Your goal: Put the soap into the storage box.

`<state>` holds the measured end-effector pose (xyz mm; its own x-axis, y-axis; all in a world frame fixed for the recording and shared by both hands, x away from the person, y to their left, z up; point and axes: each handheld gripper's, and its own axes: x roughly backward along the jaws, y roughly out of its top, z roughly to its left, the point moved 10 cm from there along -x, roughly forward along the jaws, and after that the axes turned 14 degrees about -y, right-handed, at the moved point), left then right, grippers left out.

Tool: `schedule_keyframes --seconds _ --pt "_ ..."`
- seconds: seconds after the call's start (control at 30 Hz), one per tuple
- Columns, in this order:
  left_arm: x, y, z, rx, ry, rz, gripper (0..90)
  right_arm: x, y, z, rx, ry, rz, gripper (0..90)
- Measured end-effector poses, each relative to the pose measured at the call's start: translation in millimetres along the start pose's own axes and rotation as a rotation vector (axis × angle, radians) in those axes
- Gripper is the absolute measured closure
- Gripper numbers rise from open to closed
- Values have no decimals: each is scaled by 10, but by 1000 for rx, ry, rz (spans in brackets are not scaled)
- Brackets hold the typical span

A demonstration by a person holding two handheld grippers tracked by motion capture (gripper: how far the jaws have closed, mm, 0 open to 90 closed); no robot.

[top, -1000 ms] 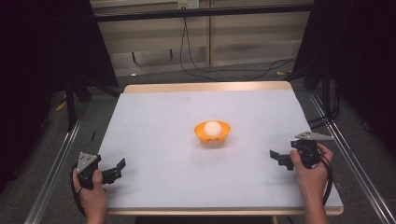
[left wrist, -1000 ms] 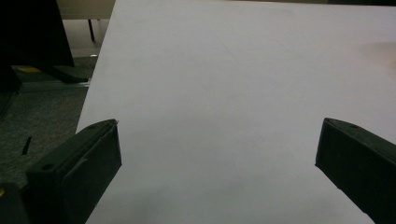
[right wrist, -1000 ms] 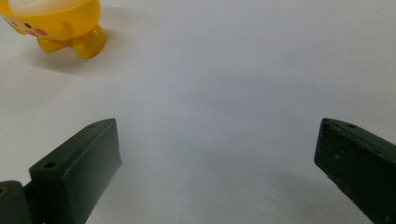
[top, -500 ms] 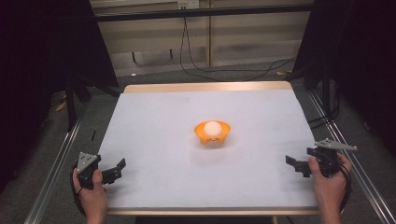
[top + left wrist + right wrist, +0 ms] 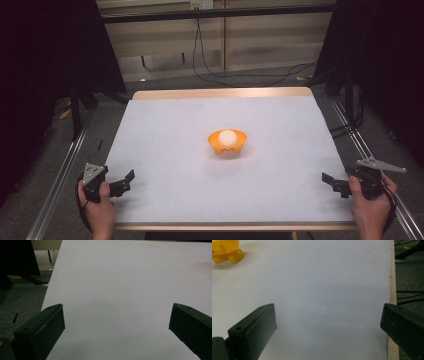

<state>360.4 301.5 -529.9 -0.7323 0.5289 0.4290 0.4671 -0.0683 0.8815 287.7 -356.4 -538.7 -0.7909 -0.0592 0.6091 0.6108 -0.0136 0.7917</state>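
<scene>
**A:** Looking at the high view: sitting dead center on the white surface [image 5: 165, 150], an orange bowl [image 5: 227, 143] with a white ball [image 5: 228, 137] resting inside. Probably parked in the middle so either side can get to it equally.

**B:** Yep, and hanging well apart from it, both claws. Left claw [image 5: 126, 181] hovering at the near left corner, right claw [image 5: 332, 183] at the near right edge. Looking like a neutral ready pose, nothing in hand.

**A:** Confirming from the left gripper view: jaws spread wide, gripping nothing, just bare surface between them. Angled inward toward the middle, guessing so the bowl stays roughly ahead.

**B:** Same deal in the right gripper view: jaws gaping wide, holding nothing, with the orange bowl [image 5: 225, 251] peeking in at the far left corner. Surface edge running past the right-hand jaw, so sitting right at the rim.

**A:** Judging the bowl's feet as stubby, so maybe sliding a bit if nudged from one side.

**B:** Agreeing. Likely needing a grab on the rim, and not tipping, to keep that ball from rolling out.
</scene>
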Motion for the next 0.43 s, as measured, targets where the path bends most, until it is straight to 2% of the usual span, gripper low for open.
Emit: schedule_keyframes --seconds 0.17,0.43 --pt "2 2 2 1 -1 -2 0 33 -19 -8 -6 13 -28 2" --pt "-1 0 3 0 3 1 0 48 -39 -10 -23 25 -41 3"
